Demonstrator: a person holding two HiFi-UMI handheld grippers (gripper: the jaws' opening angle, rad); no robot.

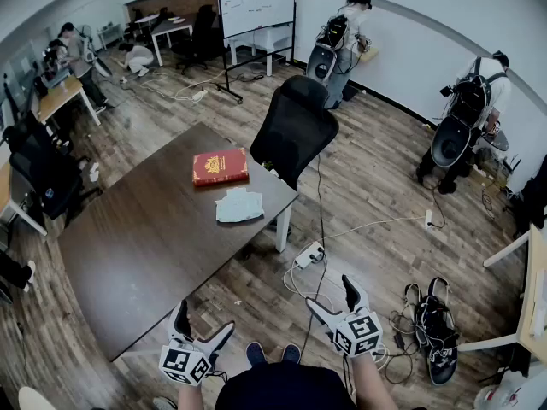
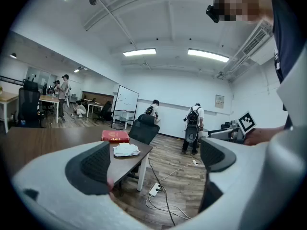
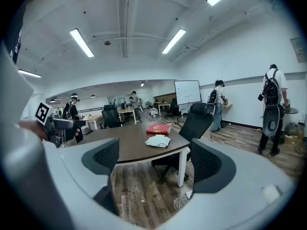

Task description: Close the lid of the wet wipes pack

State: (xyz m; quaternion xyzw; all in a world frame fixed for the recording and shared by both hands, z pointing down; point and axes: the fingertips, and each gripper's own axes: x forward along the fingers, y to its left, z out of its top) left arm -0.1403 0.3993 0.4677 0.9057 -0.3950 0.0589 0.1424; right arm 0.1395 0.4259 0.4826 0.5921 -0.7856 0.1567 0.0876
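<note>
Barely started. Left gripper point(image 1: 203, 321) at 7 o'clock and right gripper point(image 1: 331, 293) at 5 o'clock, jaws spread, empty. Wet wipes pack point(image 1: 239, 205) well apart toward 12 o'clock on table point(image 1: 145, 237). Lid too small to judge; approach and closing left.

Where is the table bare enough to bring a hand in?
The table is bare from its near end up to the wet wipes pack and red book. Those two crowd the far right corner, with the black chair just beyond.
</note>
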